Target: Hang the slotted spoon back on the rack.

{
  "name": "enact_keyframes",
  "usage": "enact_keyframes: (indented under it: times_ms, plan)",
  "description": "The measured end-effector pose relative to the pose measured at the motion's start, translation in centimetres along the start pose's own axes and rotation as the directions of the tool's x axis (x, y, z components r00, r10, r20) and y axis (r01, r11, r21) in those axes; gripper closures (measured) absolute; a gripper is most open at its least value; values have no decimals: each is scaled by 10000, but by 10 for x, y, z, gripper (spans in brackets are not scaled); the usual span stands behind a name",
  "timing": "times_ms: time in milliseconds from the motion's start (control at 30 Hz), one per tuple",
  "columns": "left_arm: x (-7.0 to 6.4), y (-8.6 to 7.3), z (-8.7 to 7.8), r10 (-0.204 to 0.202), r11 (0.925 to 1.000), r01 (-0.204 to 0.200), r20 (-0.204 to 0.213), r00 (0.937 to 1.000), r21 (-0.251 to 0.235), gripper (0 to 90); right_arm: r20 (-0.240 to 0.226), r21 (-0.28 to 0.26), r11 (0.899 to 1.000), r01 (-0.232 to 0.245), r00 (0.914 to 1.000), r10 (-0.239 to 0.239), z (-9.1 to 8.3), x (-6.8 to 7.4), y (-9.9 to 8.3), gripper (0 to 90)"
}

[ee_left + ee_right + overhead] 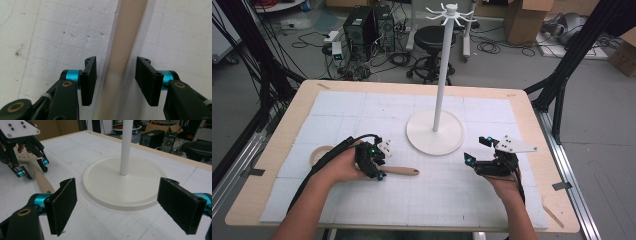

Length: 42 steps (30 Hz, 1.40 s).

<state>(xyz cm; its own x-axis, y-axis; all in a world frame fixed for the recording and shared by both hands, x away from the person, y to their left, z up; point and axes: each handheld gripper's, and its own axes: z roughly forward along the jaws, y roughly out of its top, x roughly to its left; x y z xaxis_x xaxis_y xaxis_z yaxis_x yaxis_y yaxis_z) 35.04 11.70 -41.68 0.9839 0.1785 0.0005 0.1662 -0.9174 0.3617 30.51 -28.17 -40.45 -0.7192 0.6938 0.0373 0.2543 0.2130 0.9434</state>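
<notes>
Low in the frame, the left hand-held gripper (113,80) is spread wide around the wooden spoon handle (125,47), not pinching it. The spoon (399,171) lies mid-tabletop. The right hand-held gripper (117,205) is spread, empty. Closing crooked could roll the handle away.

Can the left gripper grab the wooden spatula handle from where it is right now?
Probably yes. The left gripper is open with one jaw on each side of the spatula handle, which lies flat on the white mat. Nothing sits between the jaws and the handle.
</notes>
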Motion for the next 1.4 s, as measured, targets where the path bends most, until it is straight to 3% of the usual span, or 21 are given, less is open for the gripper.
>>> enact_keyframes:
  times_ms: [233,667,833,1167,1300,1400]
  plan:
    - [6,-1,0,-27,10000,29,253,9997,-66,549,24,6,10000,-43,10000,43,-2,1,-1,157]
    - [2,3,0,174,9997,-175,52,9998,180,687,62,63,10000,-20,10000,20,-1,2,-1,159]
    - [-1,5,0,597,9976,-594,-92,9982,360,708,84,53,10000,5,10000,-5,-1,1,-1,160]
    - [-6,5,-3,568,9979,-562,-213,9982,319,746,104,94,9999,-135,9999,134,-2,-1,-2,160]
    - [-6,3,-14,460,9989,-462,-317,9984,-66,746,99,100,9999,-84,9999,83,-1,-1,-3,160]
    - [-5,0,-28,193,9971,-224,-425,9989,-727,746,121,98,9999,-116,9999,115,-2,0,-3,160]
